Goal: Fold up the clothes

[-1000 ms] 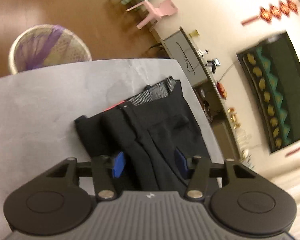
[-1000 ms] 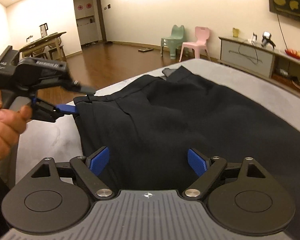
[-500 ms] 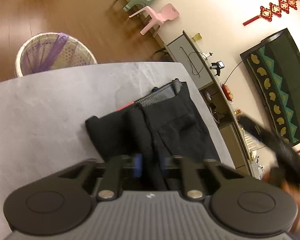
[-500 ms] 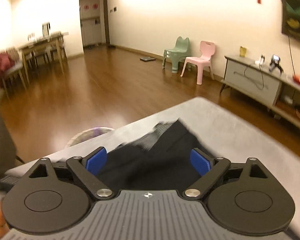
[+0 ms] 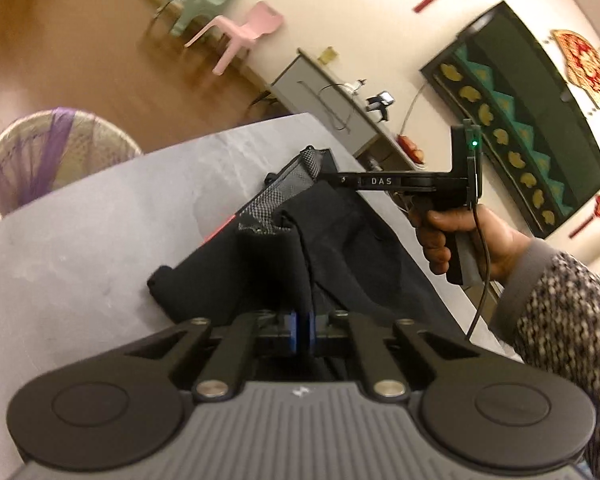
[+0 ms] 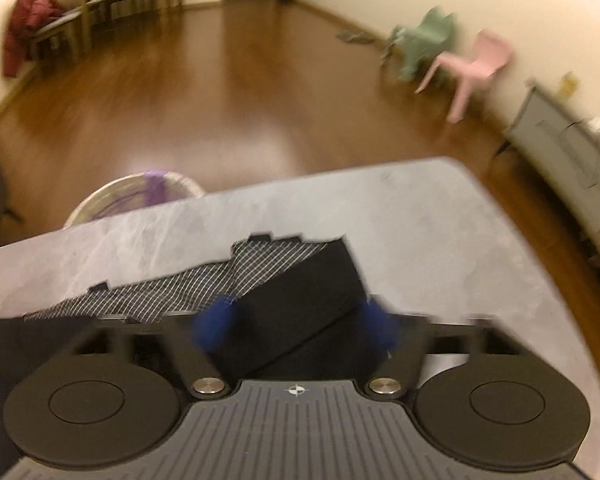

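Left claw (image 5: 301, 330) is clenched on a fold of black trousers (image 5: 340, 248), which stretch lengthwise straight ahead of it across a grey table (image 5: 100, 220). Right claw (image 6: 294, 322), nearer the far waistband end, is closing around that mesh-lined corner, fabric between its blue pads (image 6: 210, 326). Its body reads "DAS".

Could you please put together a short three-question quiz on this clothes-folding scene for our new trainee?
1. True or false: the left gripper is pinched shut on the black garment.
2. What stands on the floor beyond the grey table: A) a wicker basket, B) a red stool, C) a vacuum cleaner?
3. Fill in: the right gripper is closing over the garment's ____ corner, beside the mesh lining.

Key: 1 true; 2 A; 3 far.
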Demonstrator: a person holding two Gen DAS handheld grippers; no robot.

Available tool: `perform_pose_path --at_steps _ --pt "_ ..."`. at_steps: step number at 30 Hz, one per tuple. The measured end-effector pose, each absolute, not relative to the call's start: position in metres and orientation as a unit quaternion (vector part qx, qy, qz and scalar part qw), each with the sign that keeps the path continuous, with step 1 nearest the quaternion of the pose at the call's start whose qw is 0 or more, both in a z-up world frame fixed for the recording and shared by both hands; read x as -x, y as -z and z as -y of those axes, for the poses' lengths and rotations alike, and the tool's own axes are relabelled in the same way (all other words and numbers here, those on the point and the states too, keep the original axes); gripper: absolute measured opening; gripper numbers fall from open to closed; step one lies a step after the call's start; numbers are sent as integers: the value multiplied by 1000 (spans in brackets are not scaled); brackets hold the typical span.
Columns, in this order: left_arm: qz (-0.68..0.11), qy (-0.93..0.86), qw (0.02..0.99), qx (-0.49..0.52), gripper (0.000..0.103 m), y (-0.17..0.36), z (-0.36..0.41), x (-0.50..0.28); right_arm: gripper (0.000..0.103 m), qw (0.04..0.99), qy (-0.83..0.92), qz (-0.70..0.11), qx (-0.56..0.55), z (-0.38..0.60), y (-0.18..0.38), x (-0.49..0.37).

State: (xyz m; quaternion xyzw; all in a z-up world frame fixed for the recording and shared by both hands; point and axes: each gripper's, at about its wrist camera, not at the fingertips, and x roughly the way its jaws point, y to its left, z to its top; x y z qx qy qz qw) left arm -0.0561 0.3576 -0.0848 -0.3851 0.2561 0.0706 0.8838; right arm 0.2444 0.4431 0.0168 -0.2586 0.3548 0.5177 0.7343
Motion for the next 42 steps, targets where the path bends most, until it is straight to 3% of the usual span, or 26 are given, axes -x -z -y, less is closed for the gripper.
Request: perform_pose_path --at_steps 3,8,9,10,12,14,15,16,18,20,25,29,32,34,36,38,42 --pt "-233 -50 895 377 5 83 -358 61 9 708 -556 -363 241 -432 -25 -246" --pt "-214 -40 914 343 5 79 -348 70 13 703 -580 -348 220 -413 -49 -247" --pt "-216 -41 913 343 5 81 -347 71 31 714 -567 -347 221 -414 -50 -252" --pt "-228 -44 904 359 5 87 -350 71 67 722 -555 -347 223 -415 -50 -257" --pt "-248 -49 885 390 5 99 -356 71 91 722 -542 -363 230 -422 -37 -269" --pt "-248 -53 874 414 5 104 -363 74 89 717 -531 -382 239 -428 -21 -279" --pt "-248 -55 870 422 5 107 -366 75 84 715 -532 -386 240 -430 -16 -282" --pt "-248 -58 872 418 5 107 -366 76 54 712 -544 -378 235 -428 -16 -281" --pt "-241 -68 882 399 5 103 -363 77 16 708 -561 -370 216 -426 -22 -280" --pt "-231 -80 896 372 5 97 -359 79 9 710 -579 -345 202 -420 -38 -274" --pt "-228 -135 917 298 5 85 -339 79 9 704 -612 -340 121 -415 -63 -280" --pt "-255 -150 898 327 5 89 -341 76 10 734 -544 -371 170 -442 -28 -279" --pt "-258 -152 890 345 5 86 -344 80 13 760 -514 -345 198 -452 -22 -253" --pt "-251 -146 889 354 6 83 -349 84 41 791 -488 -316 189 -442 -35 -241" --pt "-243 -142 890 360 7 79 -354 88 56 830 -455 -285 155 -421 -55 -230" --pt "-237 -148 898 340 15 71 -352 90 57 848 -436 -281 108 -390 -75 -214" --pt "-251 -159 879 372 11 76 -361 93 59 857 -415 -297 75 -318 -87 -152"
